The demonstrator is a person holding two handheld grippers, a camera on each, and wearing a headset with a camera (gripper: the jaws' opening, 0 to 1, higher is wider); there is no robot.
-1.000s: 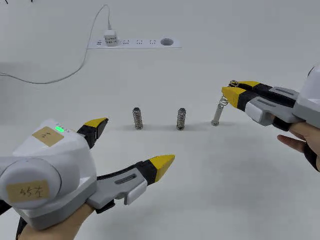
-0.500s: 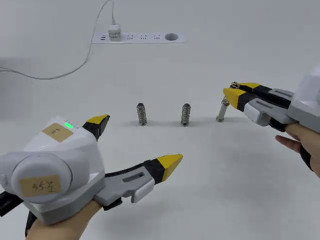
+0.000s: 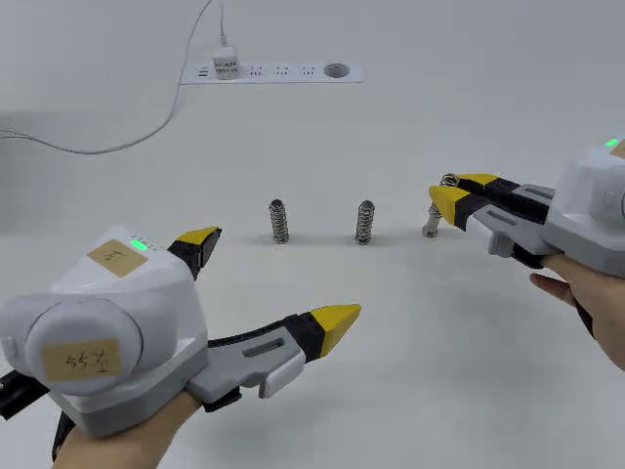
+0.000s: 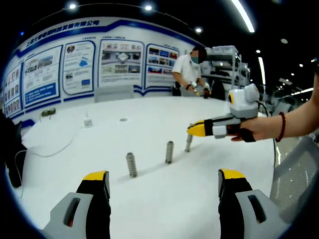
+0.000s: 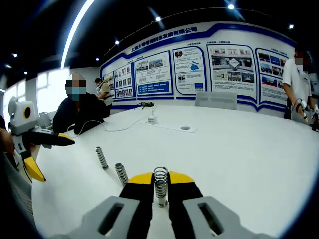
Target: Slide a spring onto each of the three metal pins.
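Clamping a spring over a pin, right gripper (left gripper agape)

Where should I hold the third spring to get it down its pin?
Hold the spring across its upper coils, coming from the right as the right gripper does: its lower end sits on the pin, so the top is free.

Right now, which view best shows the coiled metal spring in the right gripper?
Right gripper view: the coiled metal spring stands close-up between the right gripper's tips. Head view shows its top coils; left gripper view, a distant shape.
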